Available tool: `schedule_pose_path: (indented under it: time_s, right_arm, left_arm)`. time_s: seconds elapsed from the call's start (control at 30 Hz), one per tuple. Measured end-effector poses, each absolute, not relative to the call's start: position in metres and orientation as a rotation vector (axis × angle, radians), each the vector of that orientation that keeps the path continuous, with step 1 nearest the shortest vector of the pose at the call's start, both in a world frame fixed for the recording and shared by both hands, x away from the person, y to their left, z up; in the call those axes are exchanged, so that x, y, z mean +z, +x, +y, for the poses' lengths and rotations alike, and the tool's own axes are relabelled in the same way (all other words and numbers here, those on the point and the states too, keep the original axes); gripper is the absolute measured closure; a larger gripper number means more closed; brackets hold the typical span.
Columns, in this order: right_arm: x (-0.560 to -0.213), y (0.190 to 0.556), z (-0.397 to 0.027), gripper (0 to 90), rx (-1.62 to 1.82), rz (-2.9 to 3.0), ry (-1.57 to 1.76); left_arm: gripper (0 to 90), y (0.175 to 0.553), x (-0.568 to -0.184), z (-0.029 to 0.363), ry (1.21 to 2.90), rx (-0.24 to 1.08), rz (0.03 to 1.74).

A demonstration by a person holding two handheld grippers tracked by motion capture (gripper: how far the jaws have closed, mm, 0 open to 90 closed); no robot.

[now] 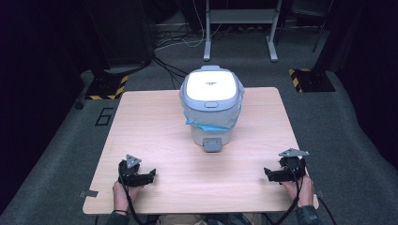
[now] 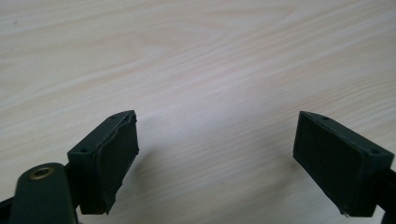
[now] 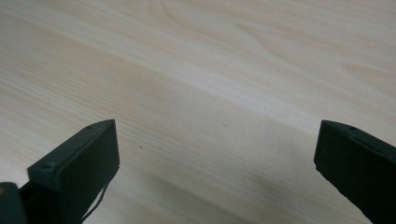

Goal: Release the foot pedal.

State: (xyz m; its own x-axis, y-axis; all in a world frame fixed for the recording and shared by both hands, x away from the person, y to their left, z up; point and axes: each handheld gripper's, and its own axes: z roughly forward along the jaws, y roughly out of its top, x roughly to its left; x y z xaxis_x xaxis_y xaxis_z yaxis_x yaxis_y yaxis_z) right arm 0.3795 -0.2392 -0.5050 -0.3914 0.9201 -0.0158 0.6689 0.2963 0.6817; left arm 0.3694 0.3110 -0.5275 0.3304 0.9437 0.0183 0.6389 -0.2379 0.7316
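A small white and grey bin (image 1: 212,110) with a shut lid and a blue bag liner stands at the middle back of the wooden table (image 1: 155,126). My left gripper (image 1: 151,176) rests low at the front left, held by a hand, its tips pointing right. In the left gripper view its jaws (image 2: 217,154) stand wide apart over bare wood, nothing between them. My right gripper (image 1: 266,173) sits at the front right, tips pointing left. In the right gripper view its jaws (image 3: 217,163) are also wide apart over bare wood.
Dark grey carpet surrounds the table. Behind it stand a grey metal frame (image 1: 239,28), loose cables (image 1: 178,44) and black stands with yellow-black striped feet (image 1: 110,86). A foot pedal (image 1: 212,144) juts from the bin's front.
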Motion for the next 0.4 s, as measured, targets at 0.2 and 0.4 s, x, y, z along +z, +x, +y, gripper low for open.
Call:
schedule_pose_path:
  time_s: [0.2, 0.4]
  right_arm:
    - [-0.528, 0.378, -0.25, 0.0, 0.863, 2.074, 1.488]
    - [-0.529, 0.377, -0.252, 0.0, 0.873, 2.069, 1.472]
  left_arm:
    - [10.8, 0.37, -0.531, 0.318, 1.931, 0.621, 1.415]
    - [10.7, 0.371, -0.531, 0.318, 1.929, 0.623, 1.416]
